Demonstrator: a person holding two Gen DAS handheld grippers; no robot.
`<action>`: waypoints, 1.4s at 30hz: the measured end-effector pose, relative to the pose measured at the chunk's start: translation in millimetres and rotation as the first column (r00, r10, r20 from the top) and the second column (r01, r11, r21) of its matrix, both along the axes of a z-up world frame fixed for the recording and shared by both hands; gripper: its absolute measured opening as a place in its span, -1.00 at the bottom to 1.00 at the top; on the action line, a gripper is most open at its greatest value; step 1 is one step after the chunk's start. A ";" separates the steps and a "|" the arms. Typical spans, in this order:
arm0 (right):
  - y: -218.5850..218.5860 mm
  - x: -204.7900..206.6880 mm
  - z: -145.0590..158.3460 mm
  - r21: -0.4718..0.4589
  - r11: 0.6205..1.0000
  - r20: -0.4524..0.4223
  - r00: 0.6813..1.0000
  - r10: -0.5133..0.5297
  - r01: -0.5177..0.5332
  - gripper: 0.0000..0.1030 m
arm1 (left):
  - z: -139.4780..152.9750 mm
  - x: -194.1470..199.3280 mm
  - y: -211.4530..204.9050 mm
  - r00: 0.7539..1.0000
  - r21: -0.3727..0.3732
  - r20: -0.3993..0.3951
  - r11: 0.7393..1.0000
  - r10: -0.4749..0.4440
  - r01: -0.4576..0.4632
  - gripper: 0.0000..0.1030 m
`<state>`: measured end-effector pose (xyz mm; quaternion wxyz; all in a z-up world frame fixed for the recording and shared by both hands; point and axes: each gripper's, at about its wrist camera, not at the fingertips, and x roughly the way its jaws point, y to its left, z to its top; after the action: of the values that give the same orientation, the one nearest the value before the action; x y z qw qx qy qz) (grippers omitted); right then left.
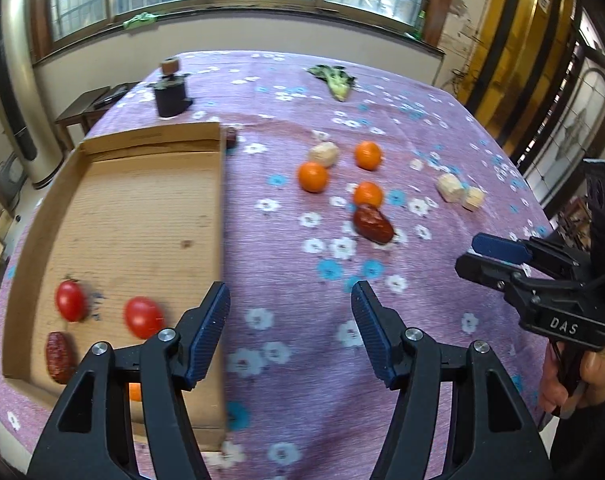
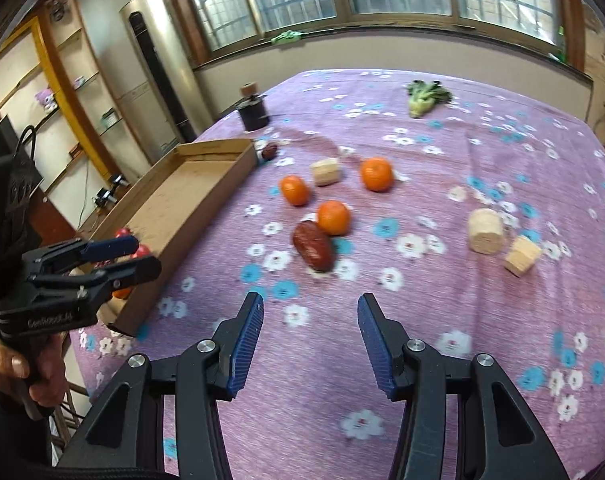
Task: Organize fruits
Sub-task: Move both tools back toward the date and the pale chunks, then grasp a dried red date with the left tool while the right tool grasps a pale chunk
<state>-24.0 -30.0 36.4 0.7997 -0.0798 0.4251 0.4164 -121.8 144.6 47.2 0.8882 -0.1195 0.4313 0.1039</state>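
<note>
A shallow cardboard tray (image 1: 142,216) lies at the table's left and holds two red tomatoes (image 1: 71,301), a red date (image 1: 58,356) and a partly hidden orange (image 1: 135,392). On the purple cloth lie three oranges (image 1: 312,177) (image 2: 333,218), a big red date (image 1: 373,224) (image 2: 312,246) and pale cut pieces (image 2: 486,231). My left gripper (image 1: 290,312) is open and empty, over the tray's right wall. My right gripper (image 2: 310,328) is open and empty, just short of the big date. Each gripper shows in the other's view.
A small dark date (image 1: 231,138) lies by the tray's far corner. A black holder with a brown cap (image 1: 170,94) and a leafy green vegetable (image 1: 336,80) sit at the far side. The table edge falls off left of the tray.
</note>
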 end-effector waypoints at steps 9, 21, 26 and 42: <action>-25.1 14.0 -6.0 -0.001 0.999 -0.010 0.999 -0.049 0.049 -0.01 | -2.5 20.3 -27.0 0.998 -0.016 -0.001 0.998 -0.059 0.059 0.21; -54.0 46.7 -17.3 -0.017 0.990 -0.013 0.990 -0.139 0.139 -0.01 | -18.4 50.3 -38.8 0.996 -0.074 -0.009 0.993 -0.088 0.087 0.20; -55.8 74.4 -20.8 -0.041 0.982 0.006 0.983 -0.182 0.182 0.00 | -26.8 72.7 -43.1 0.994 -0.086 -0.025 0.991 -0.109 0.106 0.20; -12.9 130.5 -39.4 -0.148 0.972 0.125 0.979 -0.162 0.180 0.00 | -56.5 124.0 -42.4 0.993 -0.046 -0.077 0.995 -0.094 0.091 0.05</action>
<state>106.5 -42.9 -3.1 0.8464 -0.1296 0.4166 0.3055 2.2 102.2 -9.3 0.8716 -0.1140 0.4733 0.0580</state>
